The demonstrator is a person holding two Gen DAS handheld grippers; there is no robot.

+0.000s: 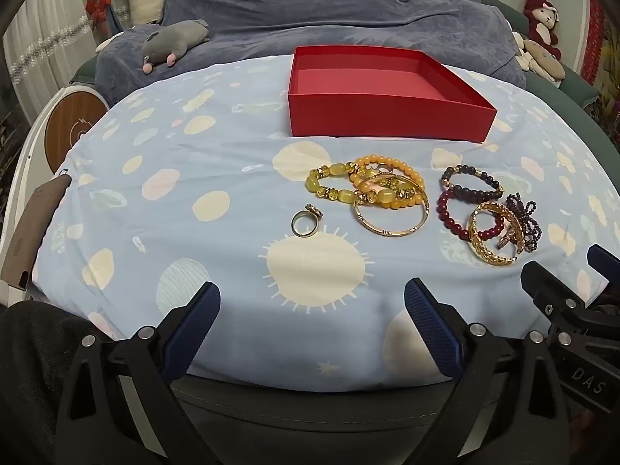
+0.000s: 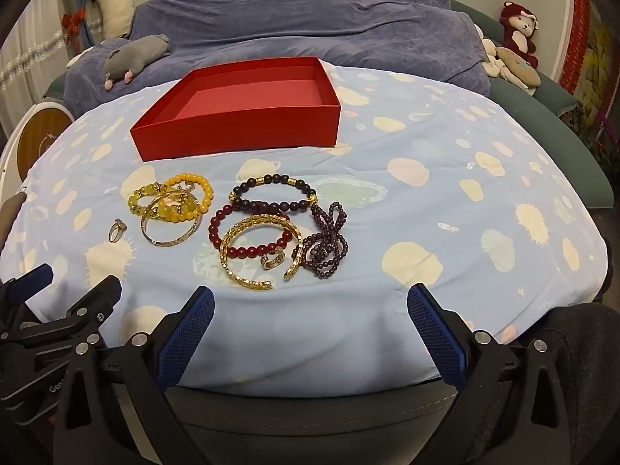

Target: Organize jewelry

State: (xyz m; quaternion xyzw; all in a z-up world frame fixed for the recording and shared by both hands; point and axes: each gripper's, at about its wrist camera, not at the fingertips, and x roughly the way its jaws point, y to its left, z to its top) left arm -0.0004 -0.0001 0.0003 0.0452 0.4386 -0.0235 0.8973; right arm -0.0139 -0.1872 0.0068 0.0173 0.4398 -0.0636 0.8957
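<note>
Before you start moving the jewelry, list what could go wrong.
1. The bangle lies tangled with the yellow bead bracelets; lifting one may drag the others.
2. The small ring inside the gold cuff could be missed or flicked away.
3. The soft sheet may bunch under the tool.

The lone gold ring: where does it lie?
In the left wrist view, the gold ring lies alone on the sheet, left of the yellow bracelets.

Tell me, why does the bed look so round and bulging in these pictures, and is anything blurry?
Left wrist view: fisheye lens bows the sheet into a dome, dark corners; the red box and ring stay sharp. Right wrist view: same bulge, soft even light, faint shadows; the gold bangle glints slightly; nothing is noticeably blurred.
</note>
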